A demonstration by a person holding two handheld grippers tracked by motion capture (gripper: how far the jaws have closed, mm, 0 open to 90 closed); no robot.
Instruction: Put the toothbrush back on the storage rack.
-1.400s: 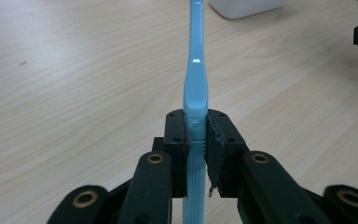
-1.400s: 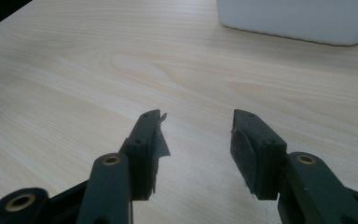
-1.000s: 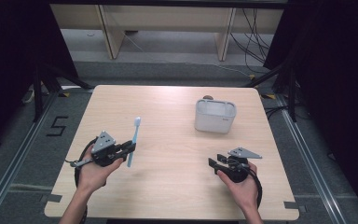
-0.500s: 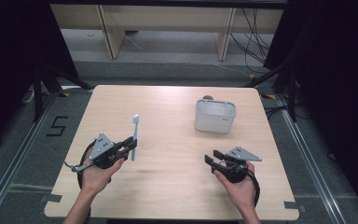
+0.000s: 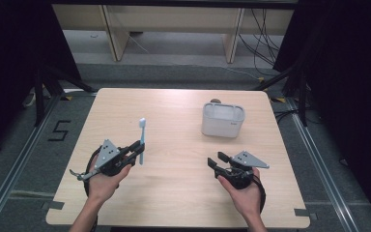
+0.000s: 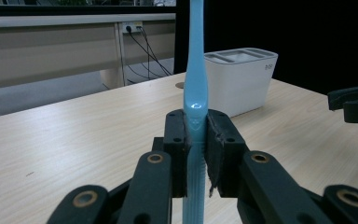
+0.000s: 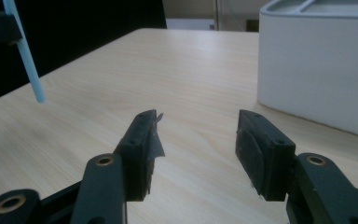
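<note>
A light blue toothbrush [image 5: 142,137] stands nearly upright, head up, over the left half of the table. My left gripper [image 5: 134,152] is shut on its handle. In the left gripper view the pads [image 6: 175,140] press the toothbrush [image 6: 195,74] from both sides. A white toothbrush holder [image 5: 223,119] with slots in its top sits at the back right. My right gripper [image 5: 215,162] hovers low at the front right, pointing left toward the toothbrush. Its jaws have just been opening, and the right gripper [image 7: 198,135] is open with nothing between them.
The wooden table [image 5: 174,193] has bare surface between the two grippers. The holder [image 7: 317,60] stands close on the right in the right gripper view. The toothbrush's lower end [image 7: 25,51] shows far left there. Dark floor and rails surround the table.
Both hands have stayed almost in place. The toothbrush remains in the left gripper. The right gripper's jaws stand slightly wider apart.
</note>
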